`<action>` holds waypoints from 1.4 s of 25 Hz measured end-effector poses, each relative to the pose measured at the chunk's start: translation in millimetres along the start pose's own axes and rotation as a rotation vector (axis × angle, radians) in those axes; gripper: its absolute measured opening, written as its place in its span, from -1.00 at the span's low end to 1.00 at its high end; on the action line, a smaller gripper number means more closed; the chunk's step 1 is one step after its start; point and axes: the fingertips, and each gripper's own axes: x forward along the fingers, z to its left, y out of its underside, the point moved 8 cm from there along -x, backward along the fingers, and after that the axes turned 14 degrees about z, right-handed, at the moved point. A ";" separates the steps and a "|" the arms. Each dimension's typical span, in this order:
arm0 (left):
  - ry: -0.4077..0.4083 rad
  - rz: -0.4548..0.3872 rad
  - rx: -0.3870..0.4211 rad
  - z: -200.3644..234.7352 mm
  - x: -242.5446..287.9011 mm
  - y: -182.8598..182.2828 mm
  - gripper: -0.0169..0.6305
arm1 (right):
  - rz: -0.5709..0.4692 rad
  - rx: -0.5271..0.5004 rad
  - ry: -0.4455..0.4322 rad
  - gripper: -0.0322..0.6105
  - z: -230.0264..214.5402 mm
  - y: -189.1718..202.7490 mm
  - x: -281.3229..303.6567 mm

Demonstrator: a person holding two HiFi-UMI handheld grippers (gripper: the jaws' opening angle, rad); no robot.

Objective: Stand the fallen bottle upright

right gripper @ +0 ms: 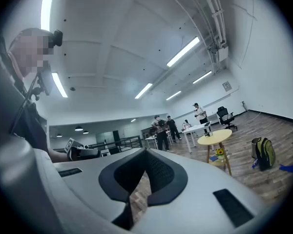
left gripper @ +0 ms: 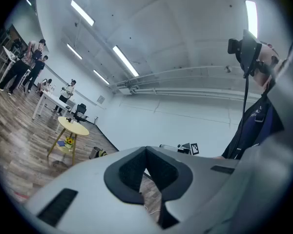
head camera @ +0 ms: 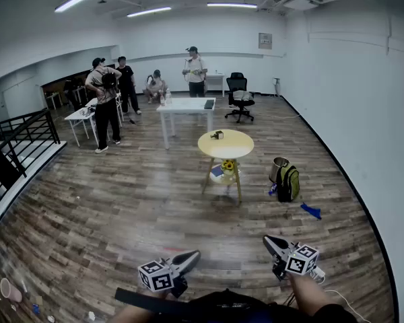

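I see no bottle that I can make out for certain. A small dark object (head camera: 217, 134) lies on the round yellow table (head camera: 237, 147) in the middle of the room, too small to identify. My left gripper (head camera: 196, 254) and right gripper (head camera: 266, 239) are held level at the bottom of the head view, far from that table, tips turned toward each other. In the left gripper view the left gripper (left gripper: 146, 149) has its pads meeting, with nothing between them. The right gripper (right gripper: 146, 150) is likewise shut and empty.
The yellow table has a lower shelf with a sunflower (head camera: 227, 166). A green backpack (head camera: 288, 183) and a metal bin (head camera: 277, 168) stand to its right, with a blue item (head camera: 310, 210) on the floor. Behind are a white table (head camera: 186, 104), an office chair (head camera: 238, 96) and several people. A black railing (head camera: 20, 147) runs along the left.
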 end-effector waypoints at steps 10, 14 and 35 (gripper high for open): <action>0.000 -0.006 -0.010 -1.3 -6.7 -4.3 -0.92 | 0.005 0.012 -0.013 -0.89 6.2 -2.8 5.7; -0.003 -0.005 -0.008 -4.0 -5.0 -3.4 -0.92 | 0.002 0.006 -0.018 -0.89 5.5 -2.3 4.1; 0.003 -0.010 -0.024 -7.7 -4.2 8.7 -0.92 | -0.015 0.043 -0.026 -0.89 6.7 6.8 0.3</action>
